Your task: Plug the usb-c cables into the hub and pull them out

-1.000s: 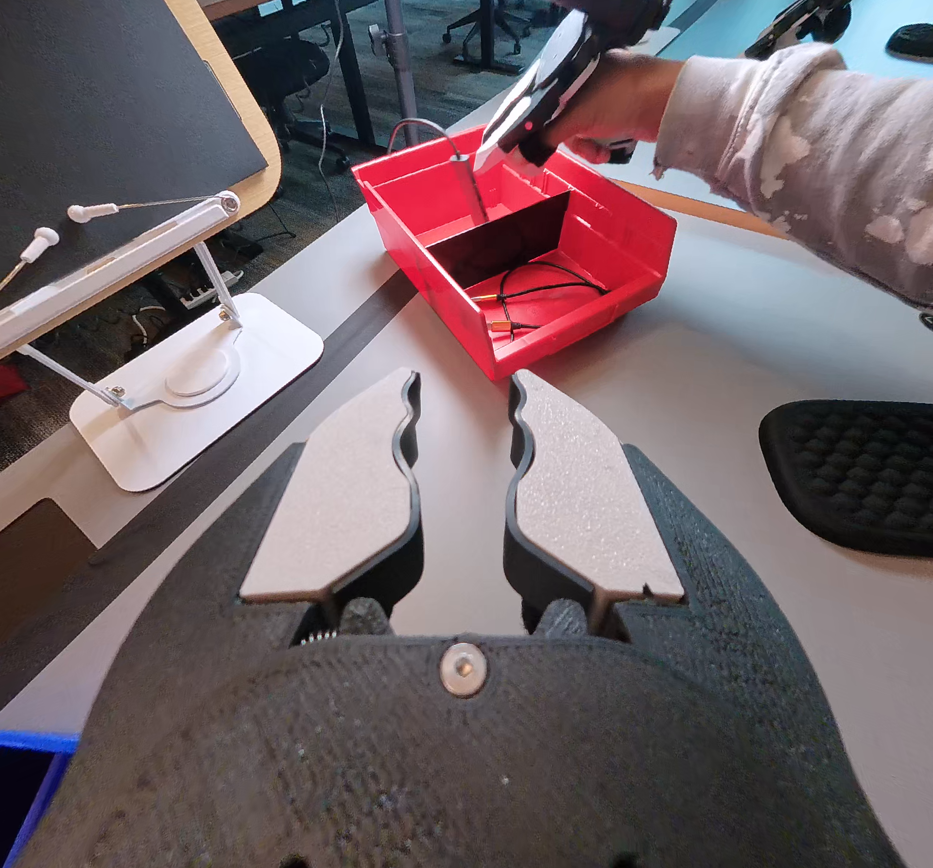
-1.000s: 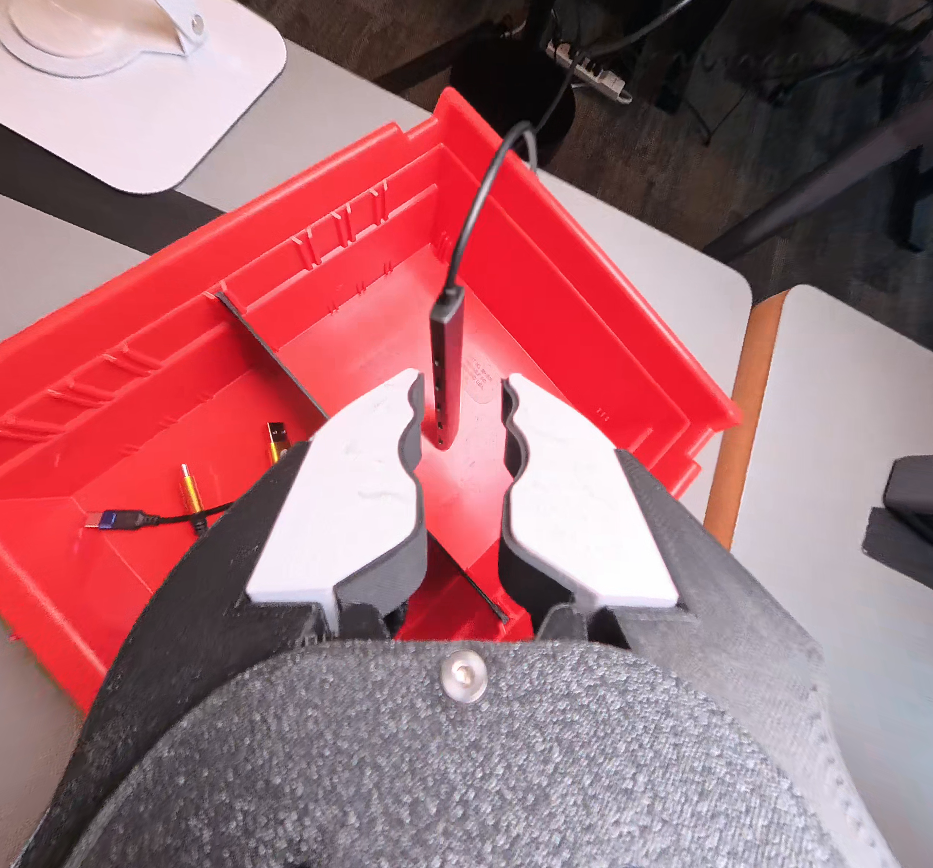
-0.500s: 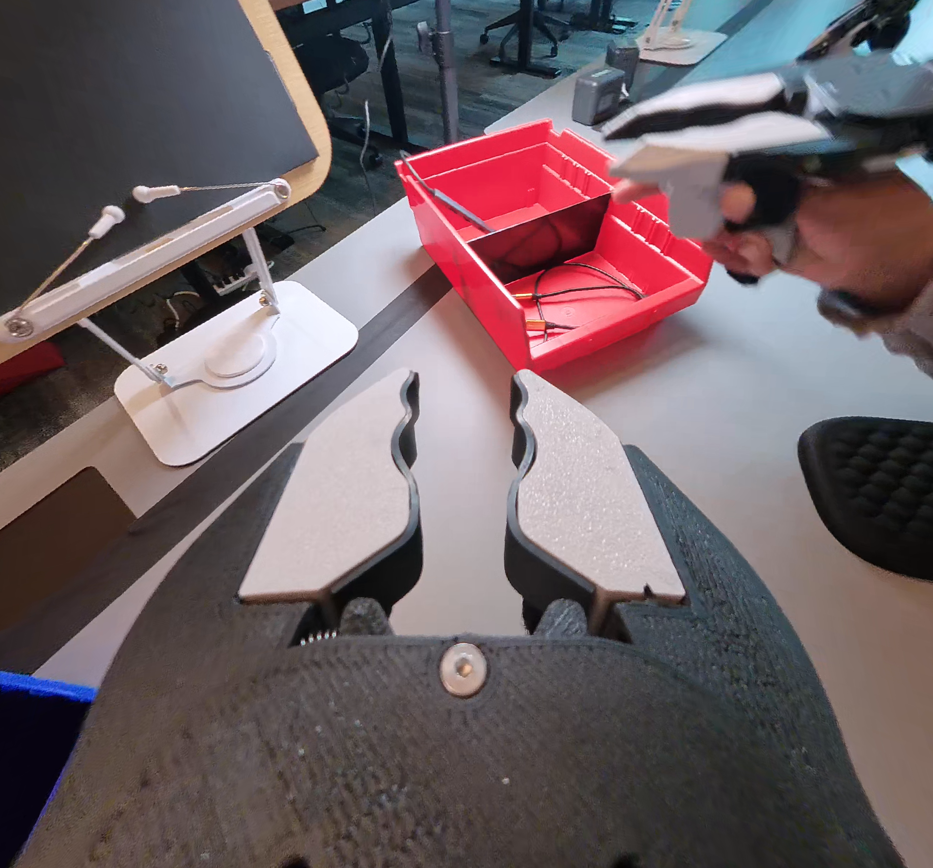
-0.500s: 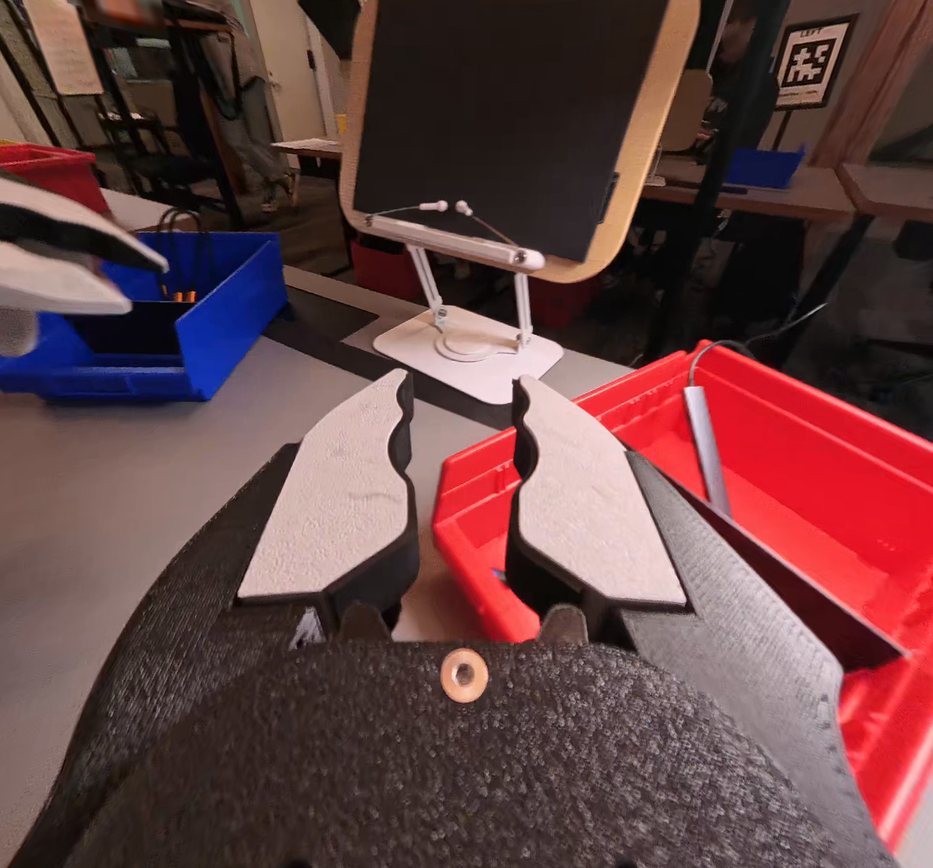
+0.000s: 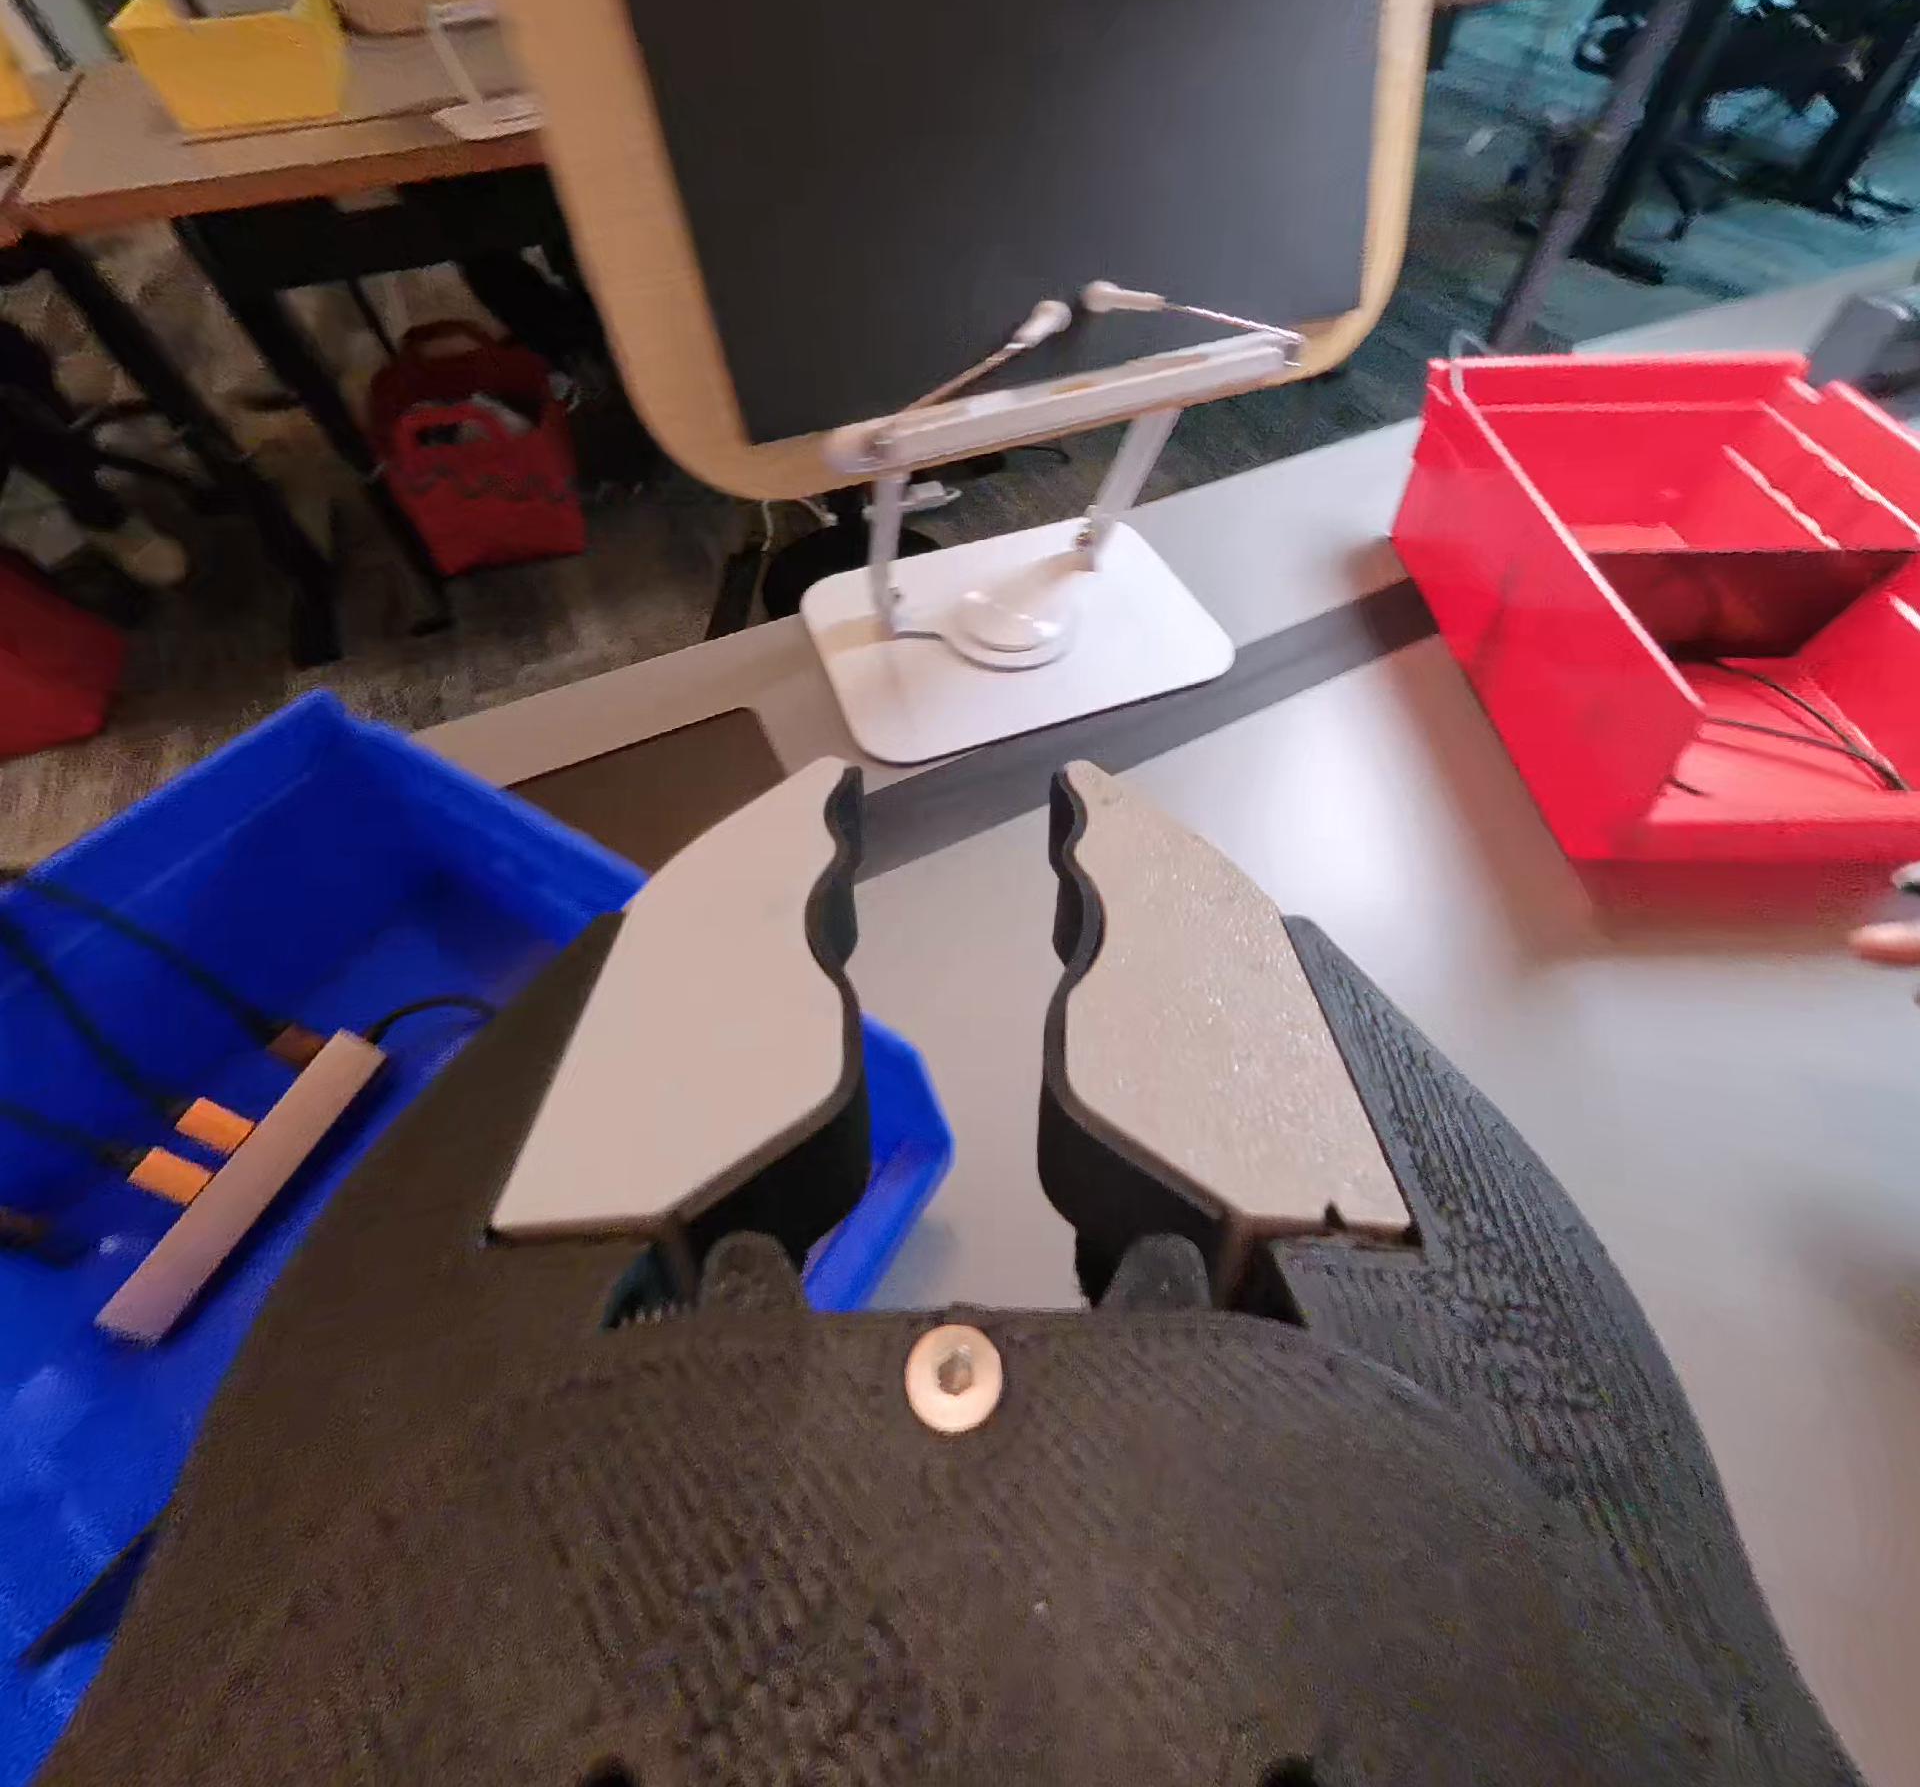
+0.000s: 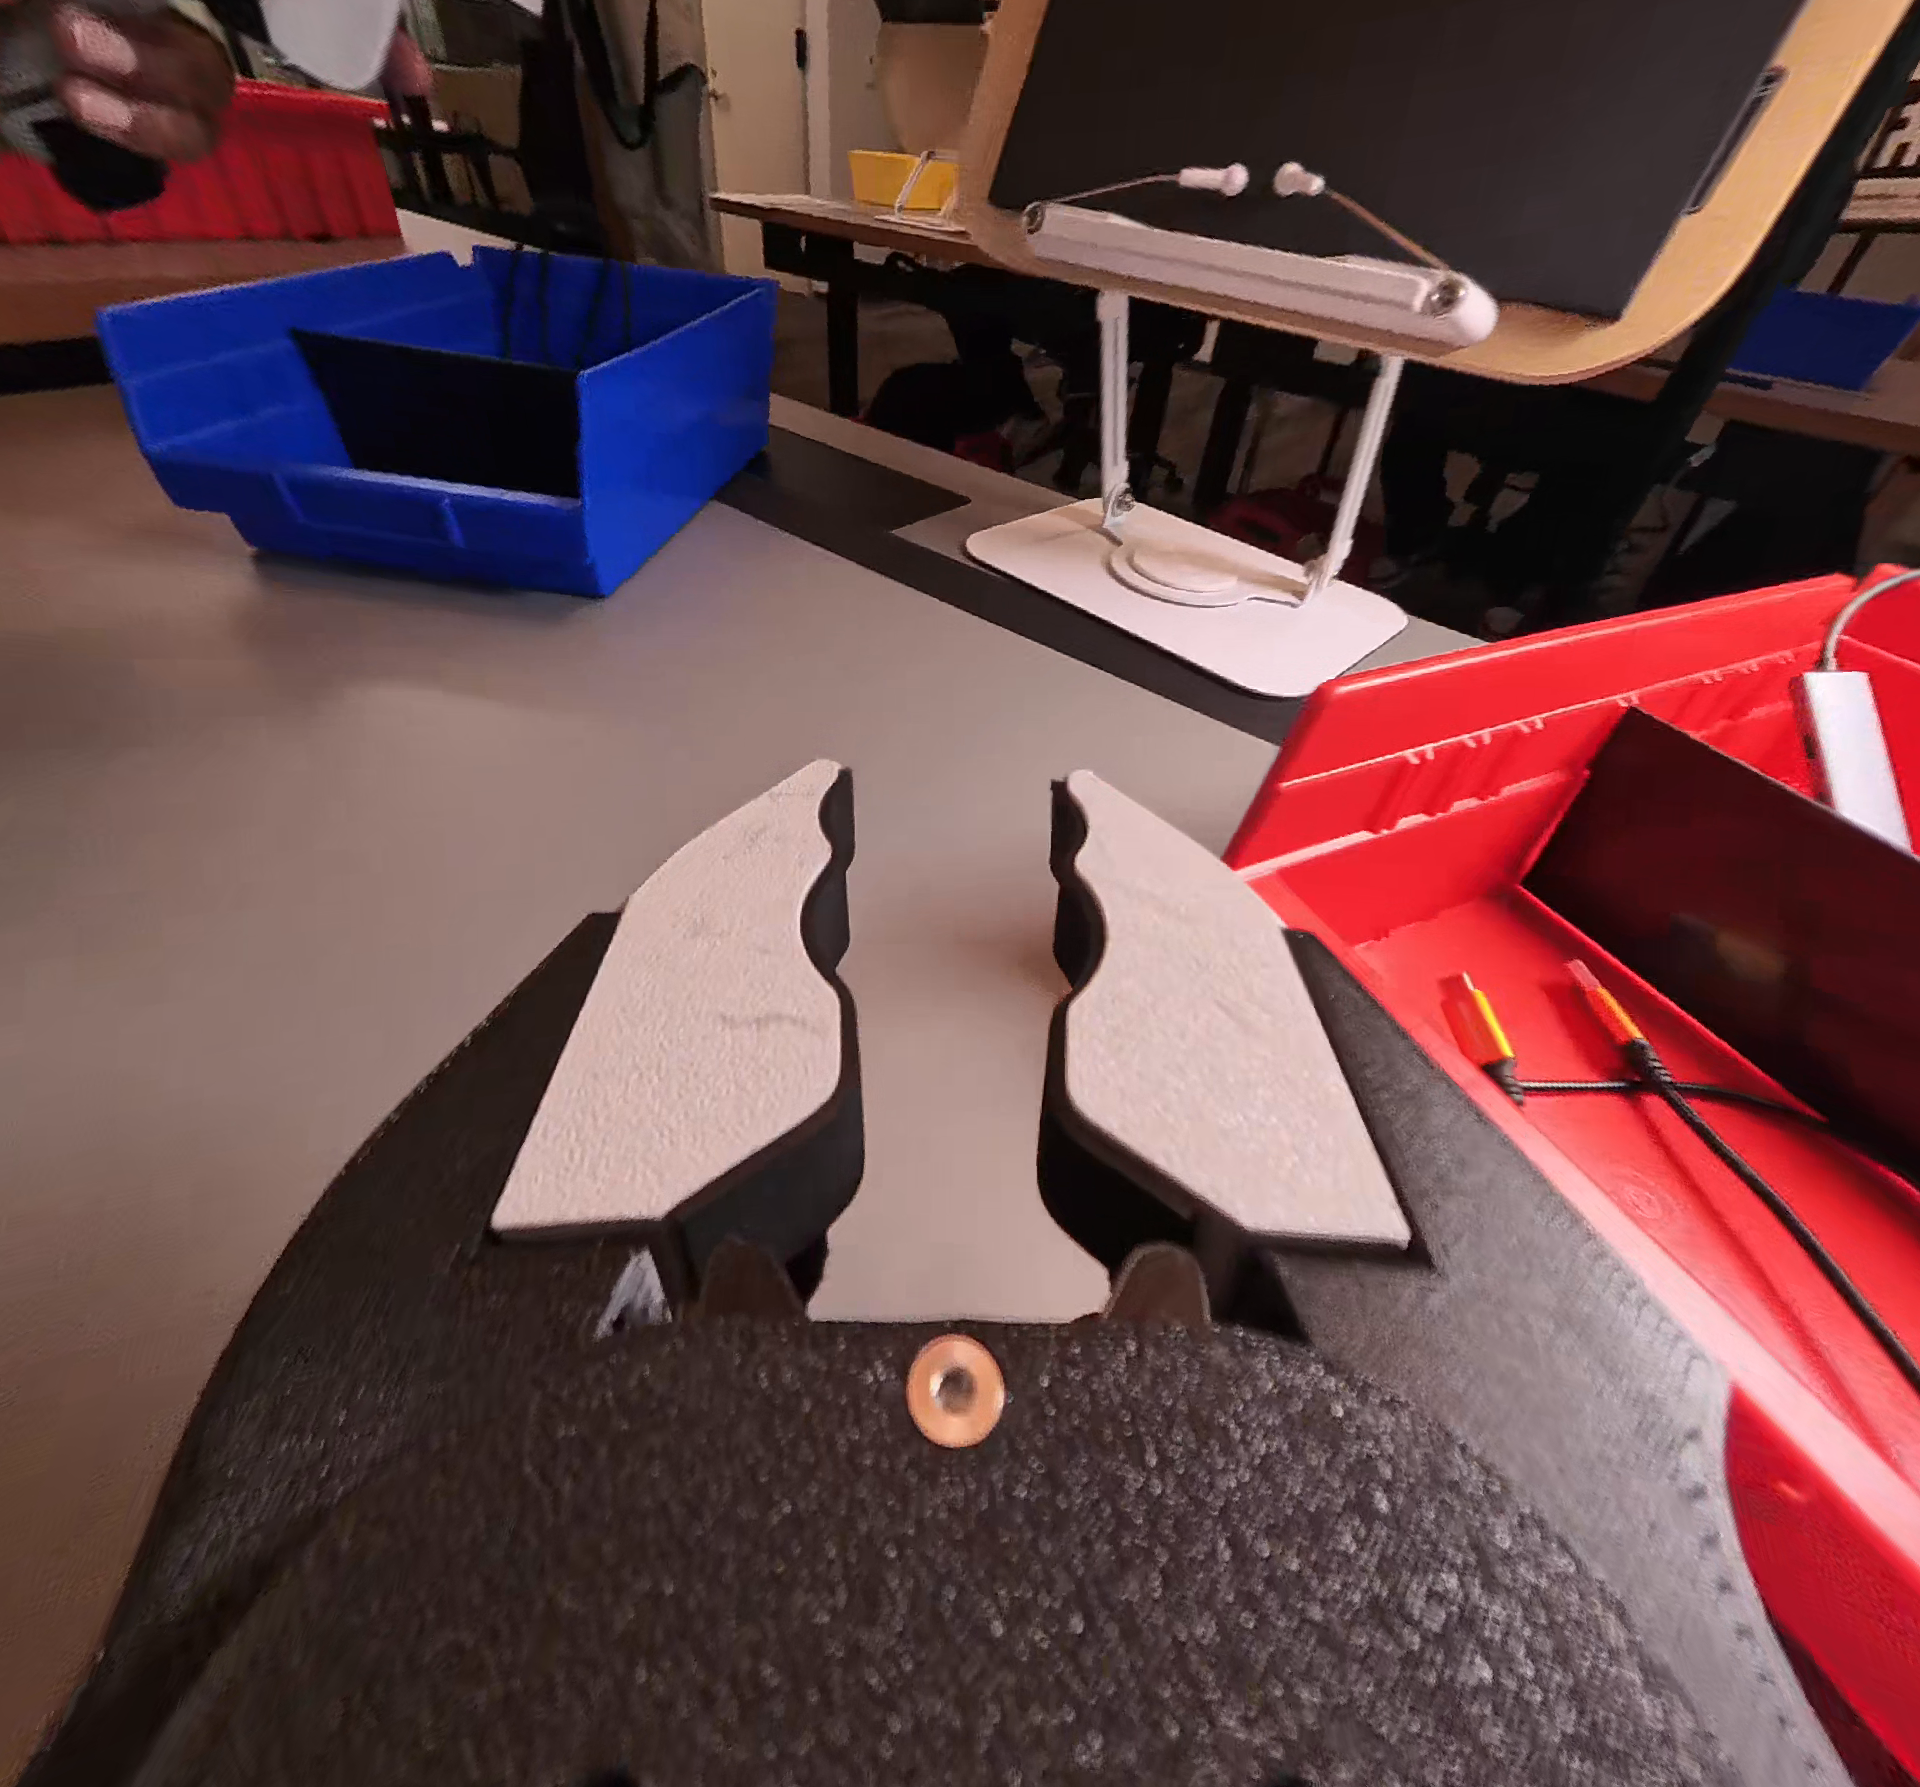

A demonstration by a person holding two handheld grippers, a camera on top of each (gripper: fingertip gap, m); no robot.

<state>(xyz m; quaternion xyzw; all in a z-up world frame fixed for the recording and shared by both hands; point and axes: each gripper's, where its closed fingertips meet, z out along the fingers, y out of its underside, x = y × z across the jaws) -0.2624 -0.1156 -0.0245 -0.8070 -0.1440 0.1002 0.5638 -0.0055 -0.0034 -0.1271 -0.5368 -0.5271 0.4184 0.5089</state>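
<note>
In the left wrist view a blue bin (image 5: pixel 343 864) at lower left holds a grey hub (image 5: pixel 244 1171) with orange-tipped cables (image 5: pixel 213 1126) plugged into its side. My left gripper (image 5: pixel 951 792) is open and empty, above the bin's right corner. A red bin (image 5: pixel 1538 677) stands at right. In the right wrist view my right gripper (image 6: pixel 951 792) is open and empty over the grey table, left of the red bin (image 6: pixel 1382 802). That bin holds a second silver hub (image 6: pixel 1855 761) behind a black divider and loose orange-tipped cables (image 6: pixel 1475 1020) in front. The blue bin (image 6: pixel 665 449) stands far left.
A white stand (image 5: pixel 1018 636) holding a dark board (image 5: pixel 987 127) sits at the table's far edge between the bins; it also shows in the right wrist view (image 6: pixel 1195 594). A hand with the other gripper (image 6: pixel 135 64) shows at upper left. A dark strip (image 5: pixel 1299 646) crosses the table. The gap from one gripper's tips to the other's is roughly 30 cm.
My right gripper let go of the hub in the red bin and drew back over the table. My left gripper swung left, bringing the blue bin and its hub into view.
</note>
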